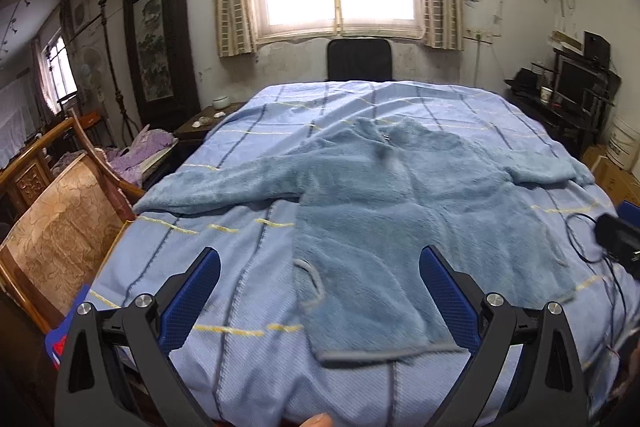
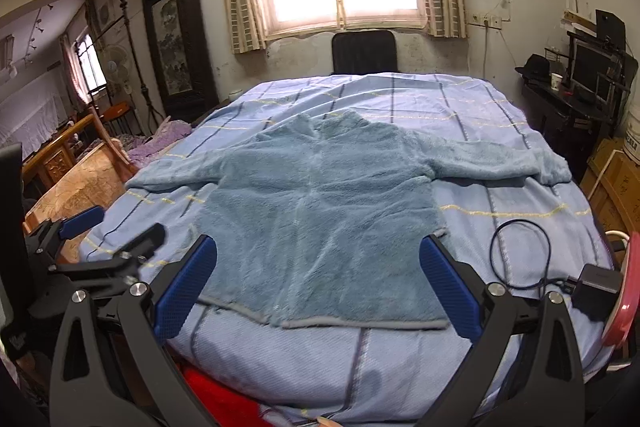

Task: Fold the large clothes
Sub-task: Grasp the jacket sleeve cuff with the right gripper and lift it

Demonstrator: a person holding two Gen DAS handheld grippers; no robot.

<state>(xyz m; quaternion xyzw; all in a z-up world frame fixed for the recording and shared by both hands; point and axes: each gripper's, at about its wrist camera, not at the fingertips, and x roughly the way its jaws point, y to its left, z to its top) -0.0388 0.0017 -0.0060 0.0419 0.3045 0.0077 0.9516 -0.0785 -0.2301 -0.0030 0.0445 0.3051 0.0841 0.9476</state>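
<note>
A fluffy blue-grey pullover (image 1: 384, 203) lies flat on the bed, collar toward the window, both sleeves spread out sideways. My left gripper (image 1: 320, 267) hovers open above its near left hem, blue pads wide apart and nothing between them. In the right wrist view the same pullover (image 2: 320, 211) fills the middle of the bed, and my right gripper (image 2: 318, 259) stands open over its near hem, holding nothing. The left gripper (image 2: 116, 235) shows at the left edge of that view, beside the bed's near left corner.
The bed wears a light blue checked blanket (image 1: 248, 307). A black charger and looped cable (image 2: 560, 267) lie near the bed's right edge. A wooden chair (image 1: 60, 235) stands at the left, a black chair (image 1: 359, 59) at the head, and a cluttered desk (image 2: 576, 99) at the right.
</note>
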